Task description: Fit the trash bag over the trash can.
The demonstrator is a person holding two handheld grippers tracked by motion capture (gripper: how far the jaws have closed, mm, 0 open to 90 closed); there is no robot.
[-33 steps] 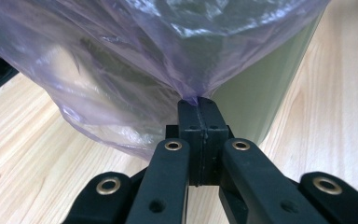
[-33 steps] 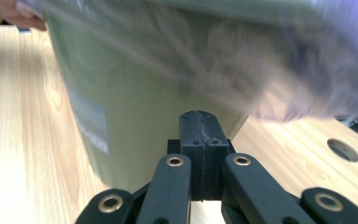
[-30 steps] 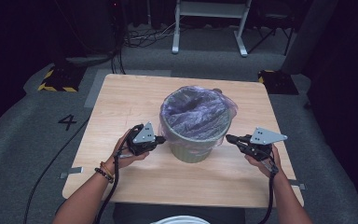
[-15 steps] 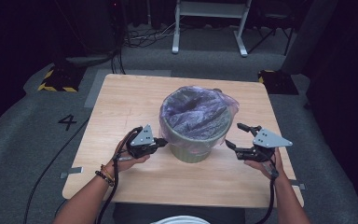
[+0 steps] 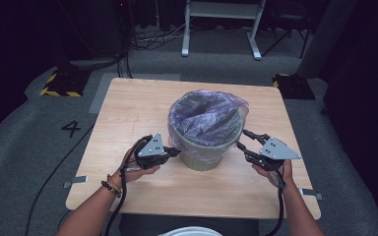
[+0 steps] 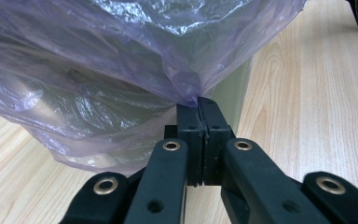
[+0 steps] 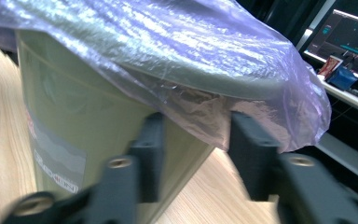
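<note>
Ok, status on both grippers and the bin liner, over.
Left gripper shut on the purple liner hem. Right gripper jaws just closing, hem between them, not pinched. Green bin upright on table. Nothing in the way.

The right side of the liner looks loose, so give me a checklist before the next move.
1. Left hand-held gripper pinching the purple bag: ok.
2. Right hand-held gripper gripping the bag edge: not ok; its jaws have just been closing, with a gap left and the edge hanging between them.
3. Green bin upright on the table: ok.
4. Bag folded over the rim all round: cannot tell.
5. Cables clear of the bin: ok.
</note>
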